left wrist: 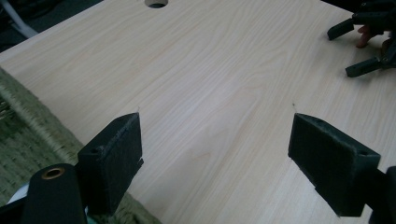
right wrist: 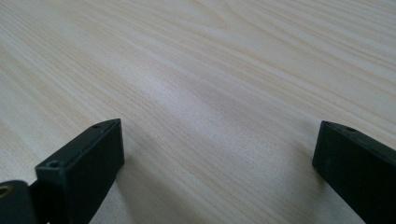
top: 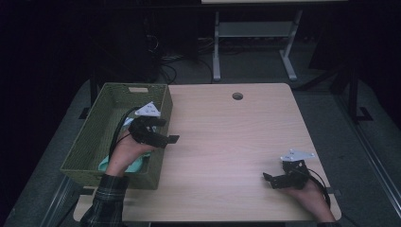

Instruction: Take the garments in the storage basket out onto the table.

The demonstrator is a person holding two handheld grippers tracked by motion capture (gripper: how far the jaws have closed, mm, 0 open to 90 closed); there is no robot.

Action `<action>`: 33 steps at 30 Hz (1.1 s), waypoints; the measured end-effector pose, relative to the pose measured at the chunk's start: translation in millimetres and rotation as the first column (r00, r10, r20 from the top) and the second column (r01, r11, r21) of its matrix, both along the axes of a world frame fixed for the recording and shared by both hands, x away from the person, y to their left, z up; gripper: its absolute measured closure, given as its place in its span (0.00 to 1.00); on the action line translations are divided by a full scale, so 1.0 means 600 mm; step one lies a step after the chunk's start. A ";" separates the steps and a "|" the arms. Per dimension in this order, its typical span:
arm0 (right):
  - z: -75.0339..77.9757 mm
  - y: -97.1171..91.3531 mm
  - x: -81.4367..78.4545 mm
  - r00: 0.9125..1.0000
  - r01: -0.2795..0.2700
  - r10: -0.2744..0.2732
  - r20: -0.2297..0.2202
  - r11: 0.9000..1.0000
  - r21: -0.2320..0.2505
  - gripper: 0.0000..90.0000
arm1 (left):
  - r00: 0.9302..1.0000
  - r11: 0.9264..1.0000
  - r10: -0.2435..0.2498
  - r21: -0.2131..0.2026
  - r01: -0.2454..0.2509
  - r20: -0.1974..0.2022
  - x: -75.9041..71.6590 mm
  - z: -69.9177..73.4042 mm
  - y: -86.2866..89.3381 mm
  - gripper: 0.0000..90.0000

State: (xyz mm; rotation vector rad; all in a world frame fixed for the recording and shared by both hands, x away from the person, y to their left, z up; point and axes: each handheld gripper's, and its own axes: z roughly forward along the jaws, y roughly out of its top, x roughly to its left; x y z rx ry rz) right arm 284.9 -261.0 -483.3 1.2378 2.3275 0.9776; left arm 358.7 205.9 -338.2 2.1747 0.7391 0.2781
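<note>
Cloth (top: 135, 164), teal, soft and light, lies in basket (top: 92, 137) at eight o'clock; left tool (top: 163, 132) and right tool (top: 270, 181) spread, empty; pinch a fold.

Plaid sleeve (top: 105, 201), black grippers, grey three-cornered plates, trailing cables

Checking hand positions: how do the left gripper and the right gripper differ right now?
The left gripper is held above the green woven basket's right wall; the right gripper sits low over the table near its front right corner. The left points right, the right points left. Both are open and hold nothing.
</note>
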 end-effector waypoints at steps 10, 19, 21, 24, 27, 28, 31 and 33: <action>0.000 0.000 0.000 1.000 0.001 -0.001 0.000 1.000 0.001 0.02 | 0.999 0.999 0.037 0.006 -0.037 0.004 0.002 0.003 0.026 0.20; 0.000 0.000 0.000 1.000 0.001 -0.001 0.000 1.000 0.001 0.02 | 0.998 0.998 0.066 0.024 -0.066 0.005 0.004 0.003 0.048 0.22; 0.000 0.000 0.000 1.000 0.001 -0.001 0.000 1.000 0.001 0.02 | 0.997 0.997 0.073 0.021 -0.073 0.004 0.004 0.004 0.052 0.22; 0.000 0.000 0.000 1.000 0.000 0.000 0.000 1.000 0.000 0.02 | 0.997 0.996 0.081 0.020 -0.082 0.010 0.004 0.005 0.060 0.23; 0.000 0.000 0.000 1.000 0.000 0.000 0.000 1.000 0.000 0.02 | 0.995 0.995 0.094 0.022 -0.094 0.015 0.004 0.006 0.070 0.23; 0.000 0.000 0.000 1.000 0.000 0.000 0.000 1.000 0.000 0.02 | 0.995 0.995 0.101 0.023 -0.101 0.017 0.004 0.005 0.073 0.23; 0.000 0.000 0.000 1.000 0.001 -0.001 0.000 1.000 0.001 0.02 | 0.992 0.992 0.122 0.026 -0.123 0.020 0.005 0.006 0.083 0.24; 0.000 0.000 0.000 1.000 0.001 -0.001 0.000 1.000 0.001 0.02 | 0.991 0.991 0.133 0.027 -0.134 0.021 0.005 0.005 0.090 0.24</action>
